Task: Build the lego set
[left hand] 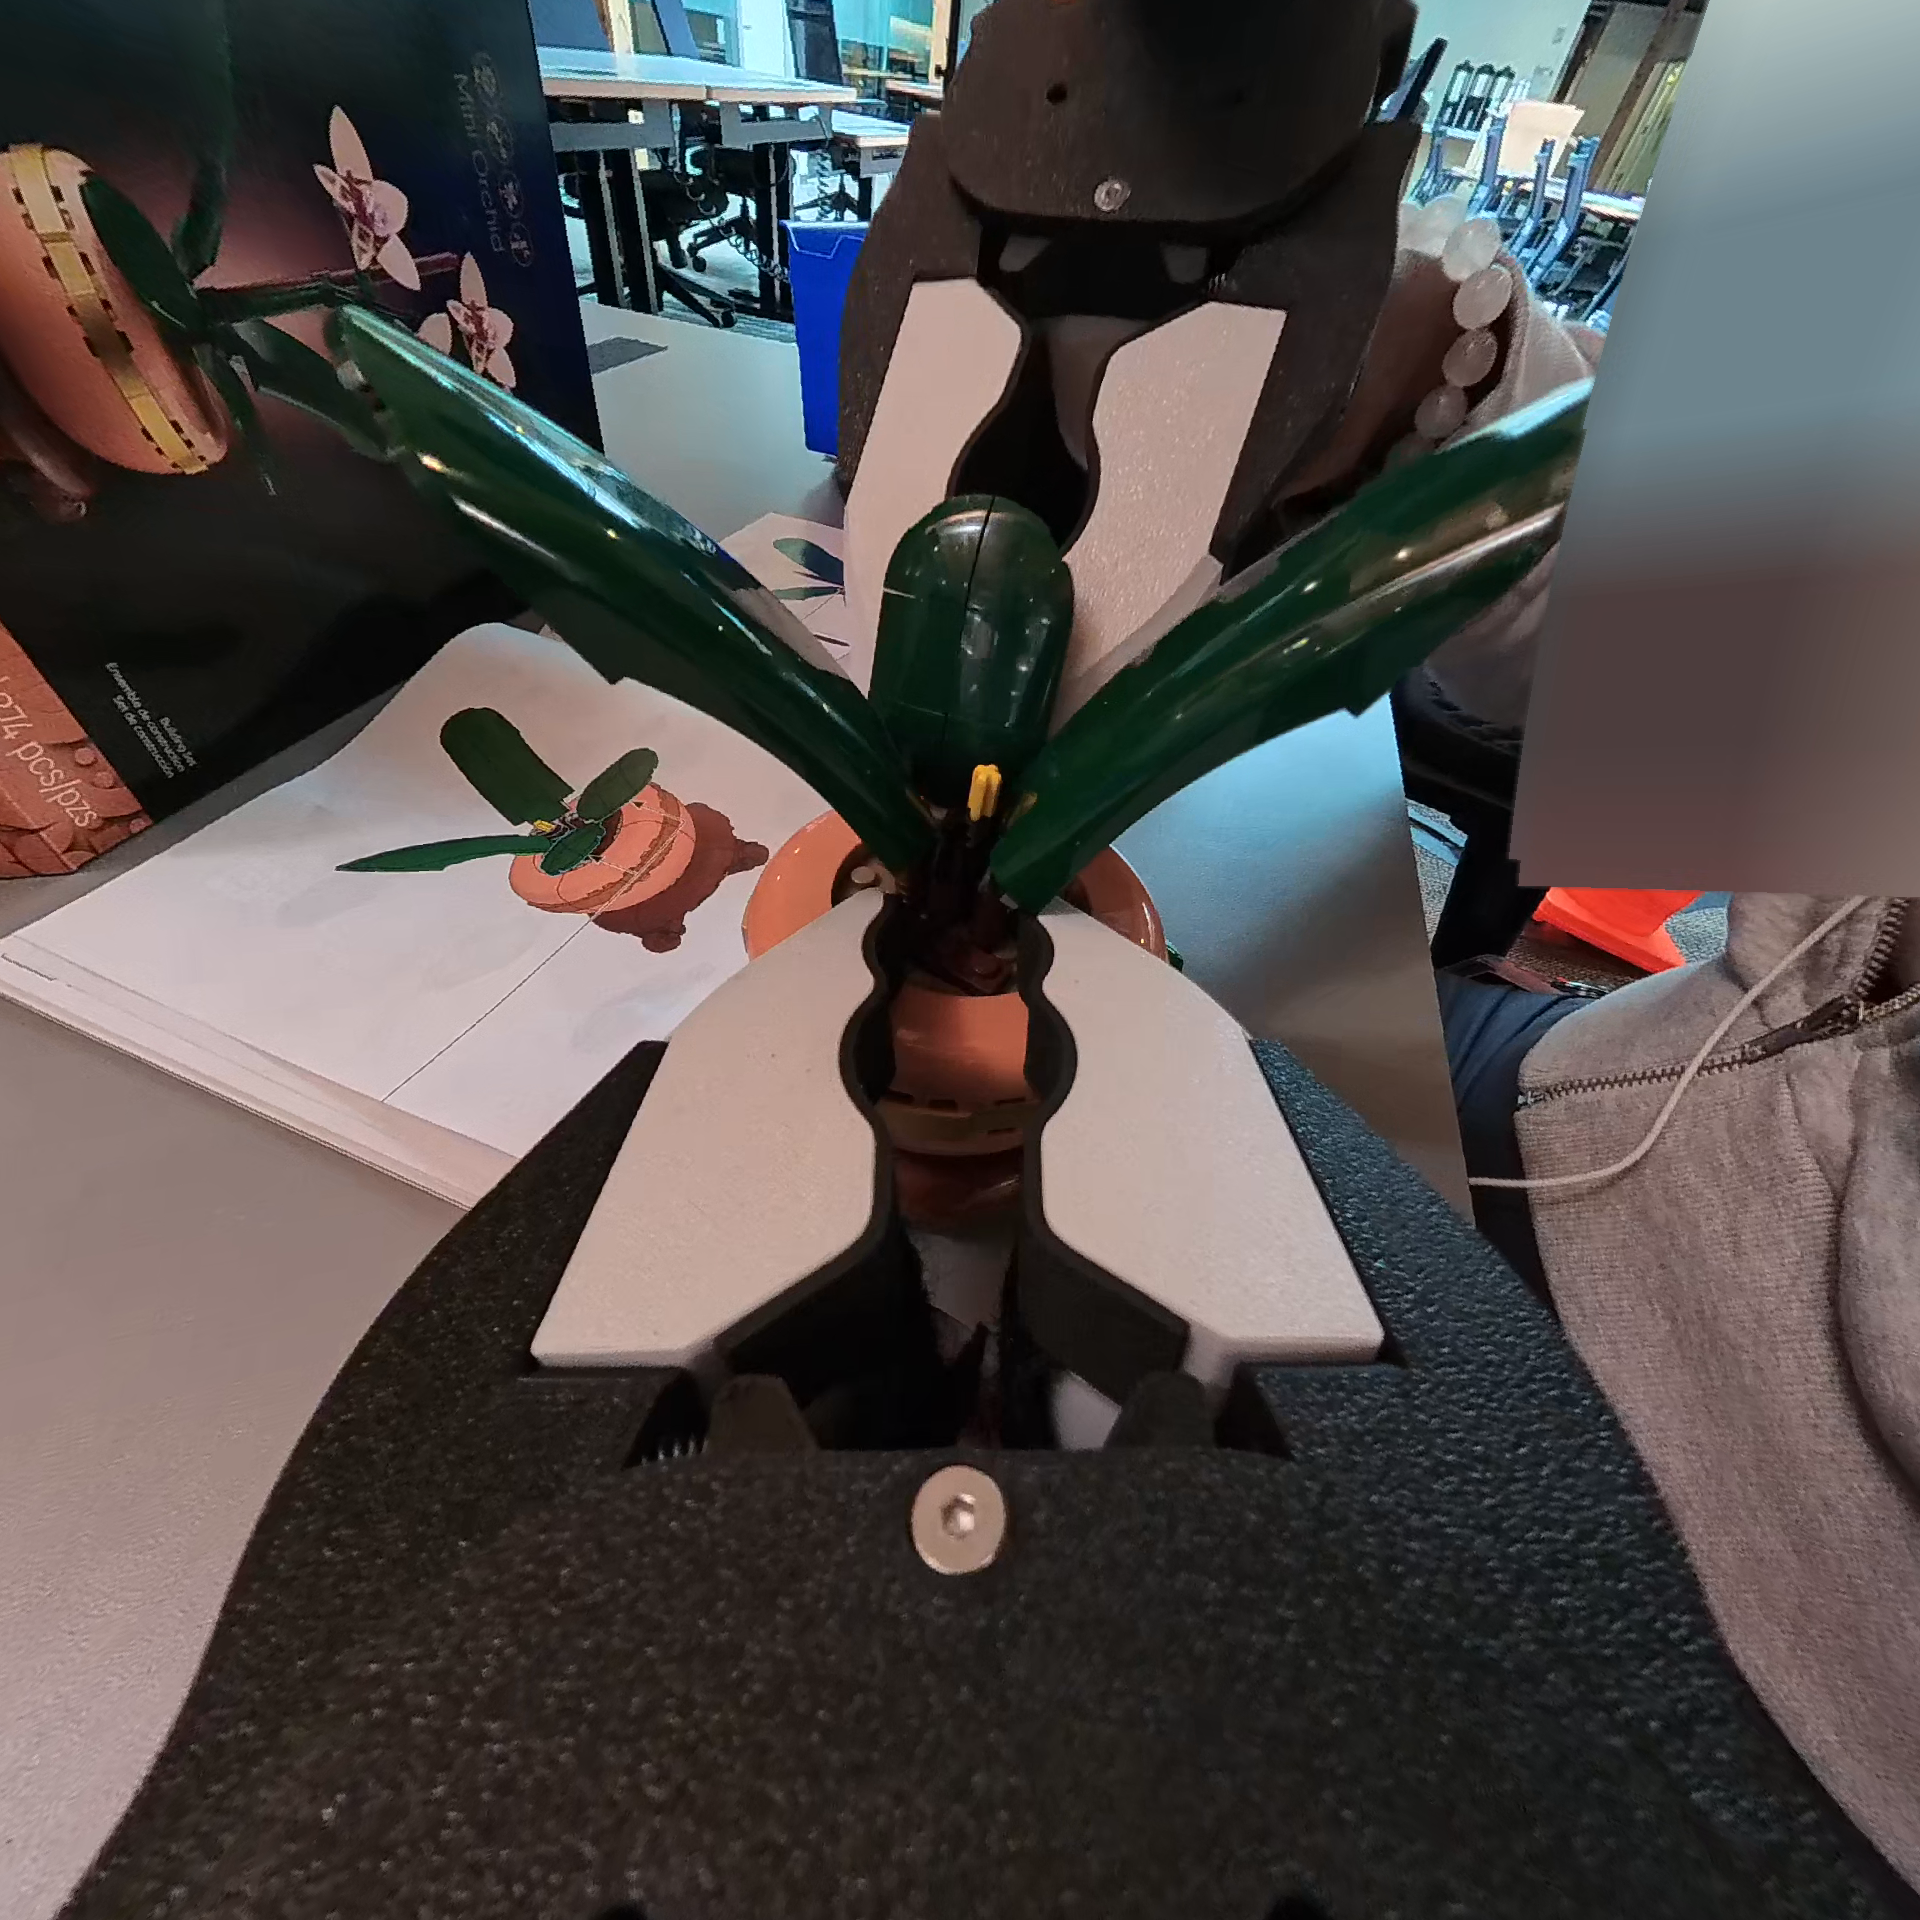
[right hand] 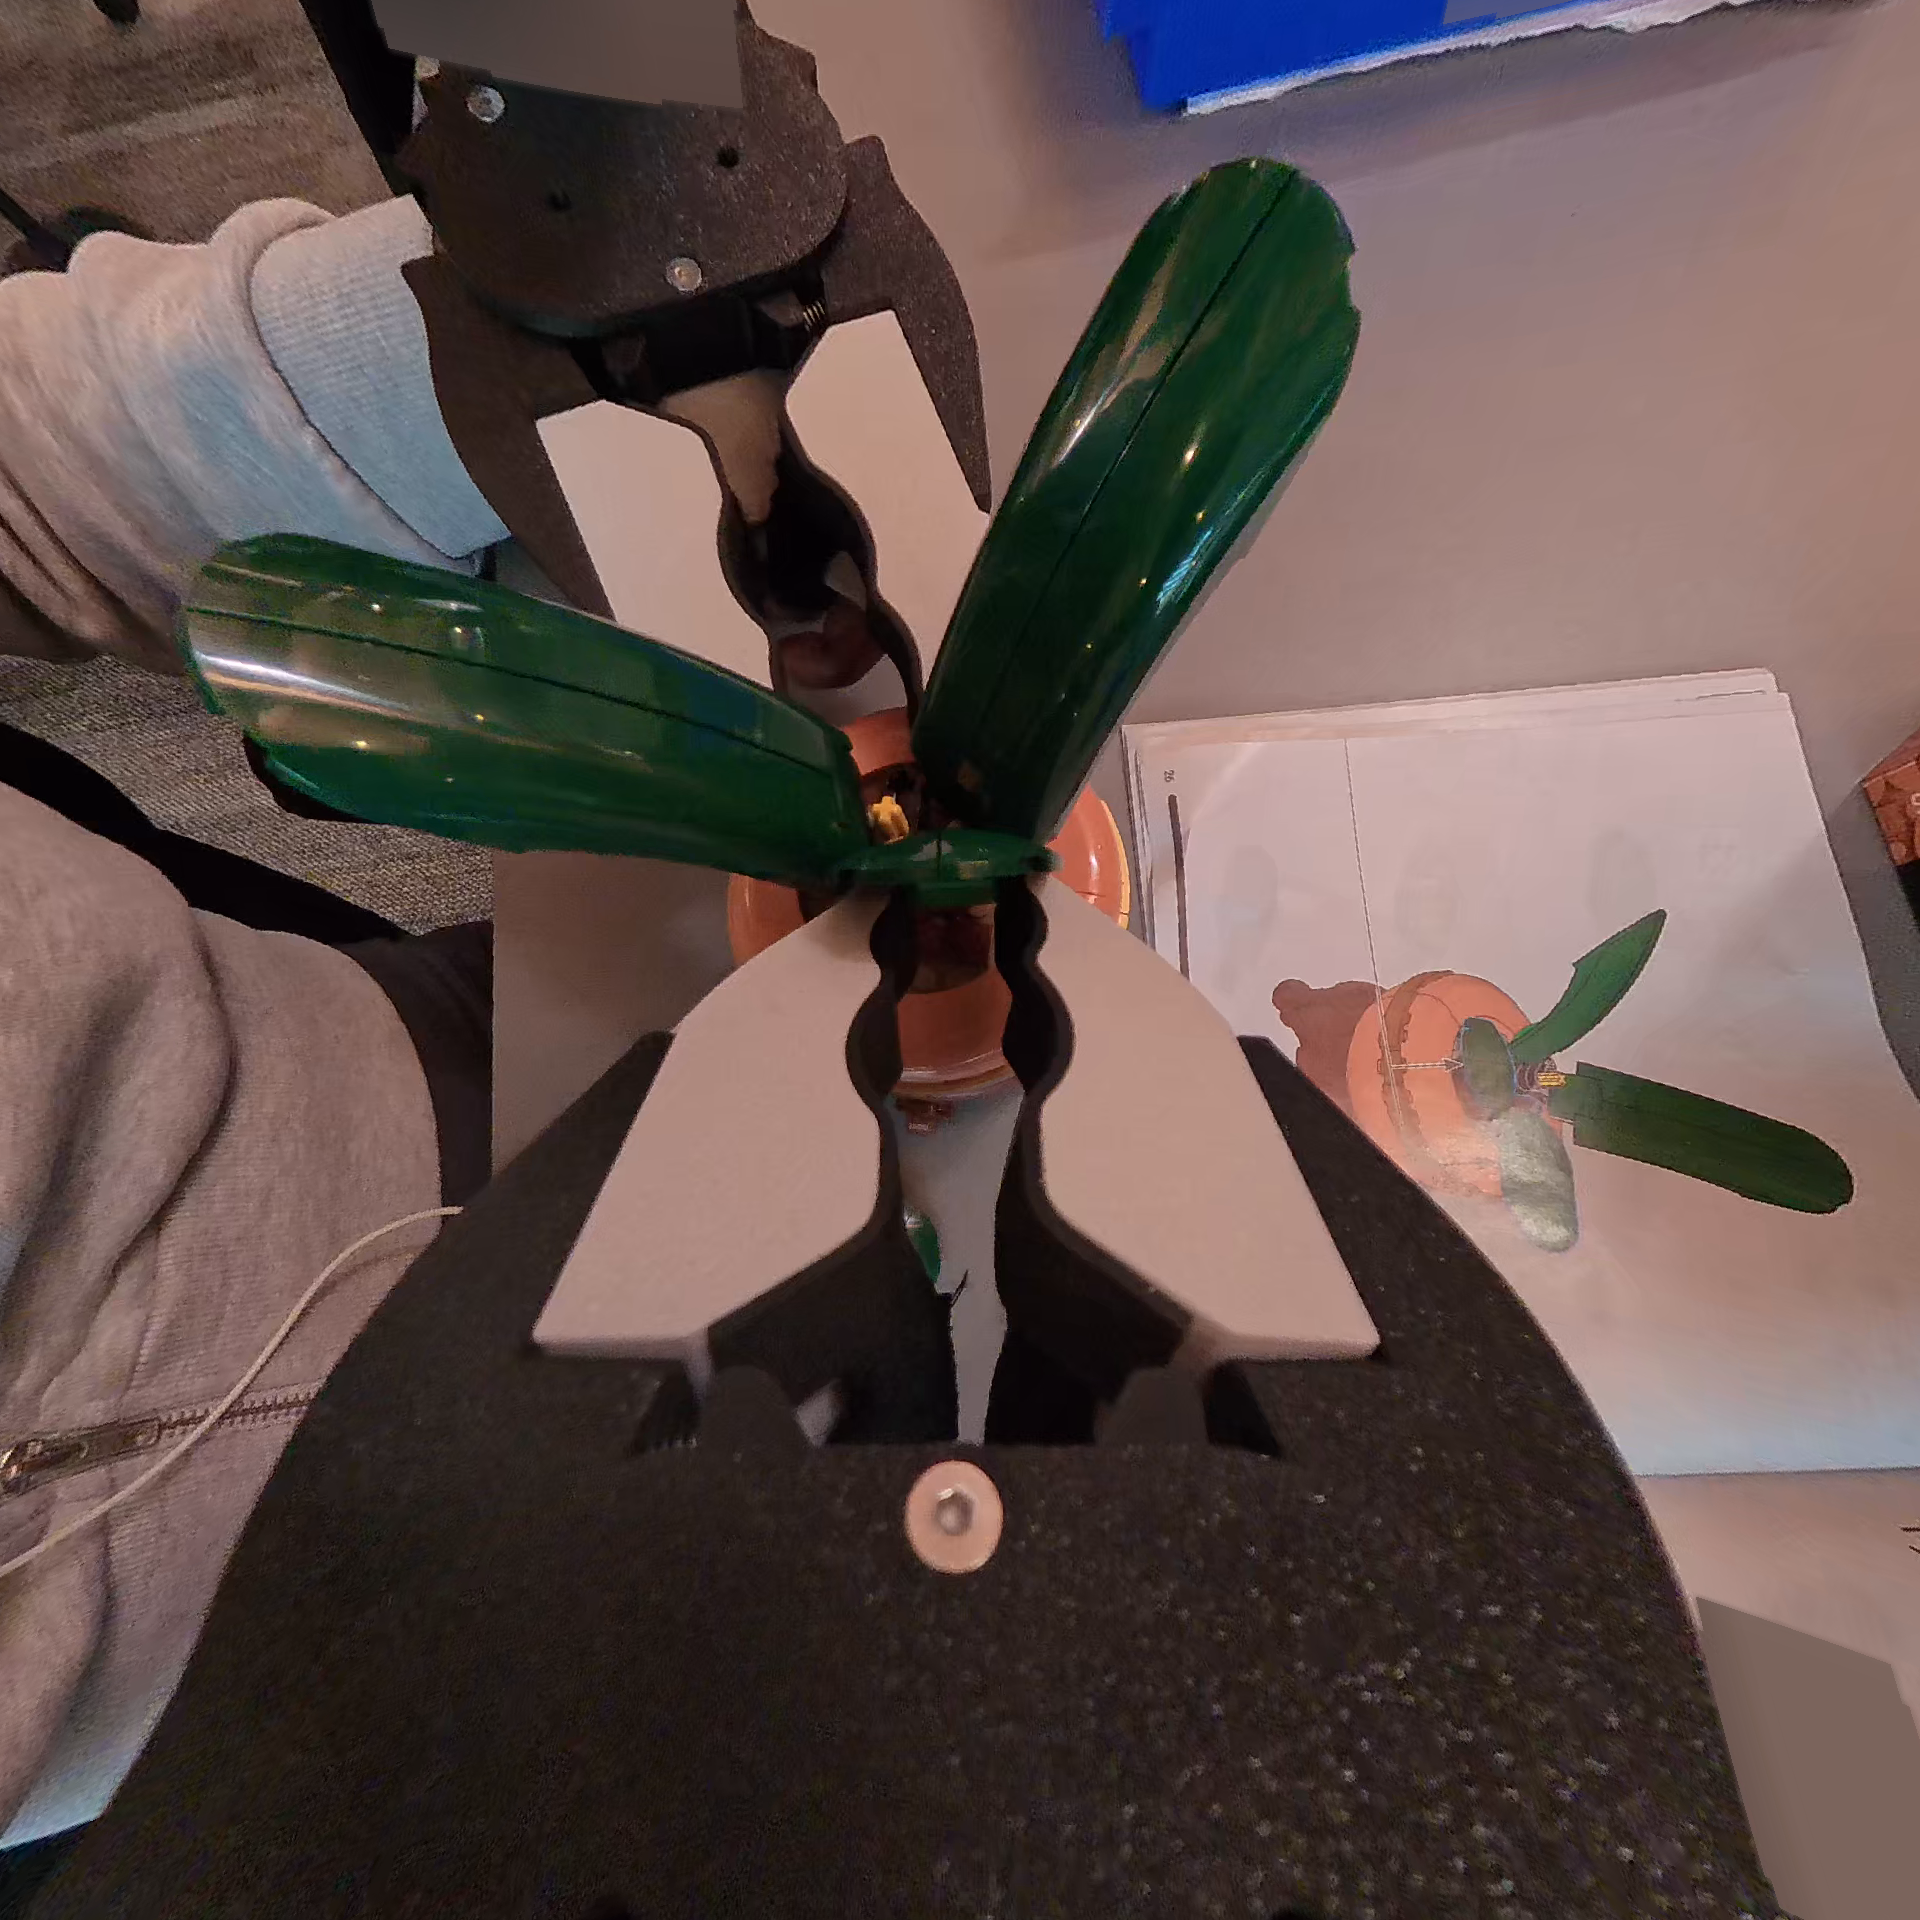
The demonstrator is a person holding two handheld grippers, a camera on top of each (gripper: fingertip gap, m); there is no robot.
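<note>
Nearest you, the left tongs (left hand: pixel 956 925) pinch the terracotta pot (left hand: pixel 951 1049) of the lego orchid, the pads pressed against its sides, so the model is held up off the worktop (left hand: pixel 208 1299) rather than standing on it. From the far side, your right tongs (right hand: pixel 951 914) are closed on the short green leaf (right hand: pixel 951 857) at the plant's base, edge-on in the right wrist view. Two long leaves (left hand: pixel 644 582) already fan out, and a yellow peg (left hand: pixel 983 790) shows at the centre. You appear to be seating this third leaf, matching the open instruction booklet (right hand: pixel 1558 1299). Next, press it home squarely while the left holds steady. Both wrists face each other, right angled downward.
</note>
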